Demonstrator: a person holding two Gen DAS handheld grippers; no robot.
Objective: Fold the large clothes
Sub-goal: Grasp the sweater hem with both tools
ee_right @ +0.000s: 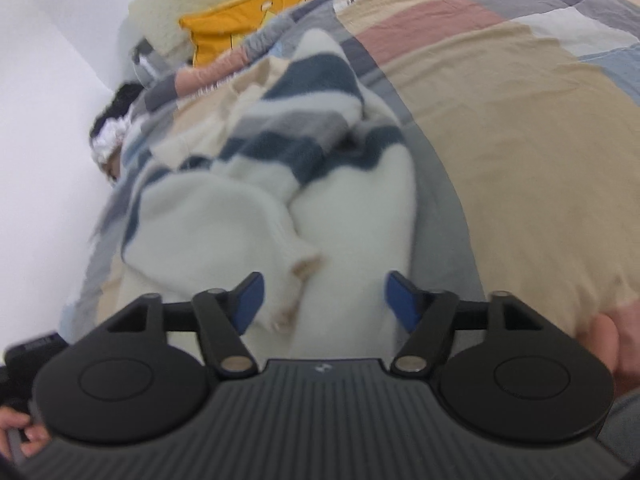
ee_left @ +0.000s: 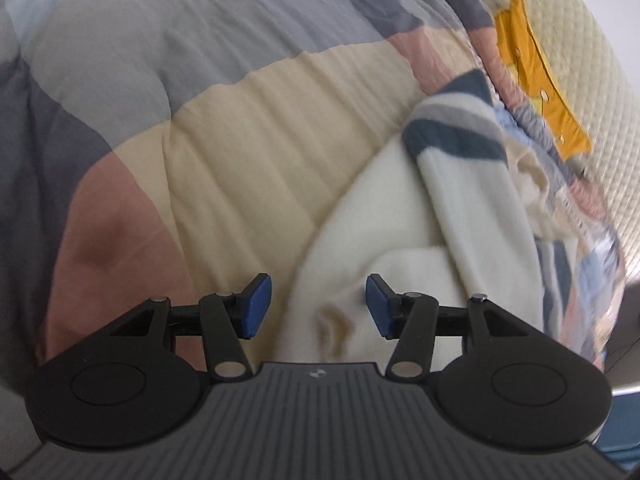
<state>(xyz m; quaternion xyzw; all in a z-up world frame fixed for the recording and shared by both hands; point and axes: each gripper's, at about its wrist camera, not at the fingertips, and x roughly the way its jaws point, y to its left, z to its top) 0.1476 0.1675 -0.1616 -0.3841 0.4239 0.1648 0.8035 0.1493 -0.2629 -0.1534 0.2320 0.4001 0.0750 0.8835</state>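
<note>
**Fleece top on the bed, both grippers open over it**

Big quilted bedspread in beige, pink, grey and pale-blue patches (ee_left: 248,152) filling nearly everything, puffy and creased. Cream textured mattress edge (ee_left: 580,64) along the far right in the left wrist view, with a yellow cushion with small printed figures (ee_left: 540,80) lying against it. Same cushion (ee_right: 248,20) far left in the right wrist view.

On top of the bedspread, toward its right side: fluffy white fleece garment with dark-blue and grey stripes (ee_left: 472,208), half bundled, striped part far, plain white part near. A sleeve with a tan cuff (ee_right: 296,276) folded across the white body, cuff end near the right gripper.

Left gripper (ee_left: 318,306) roughly half open, blue pads (ee_left: 256,304) clear of the cloth, holding nothing, white fleece showing between them. Right gripper (ee_right: 326,300) spread wide, nothing pinched, cuff just inside the left pad.

Bit of a hand (ee_right: 24,432) at the near left corner.
</note>
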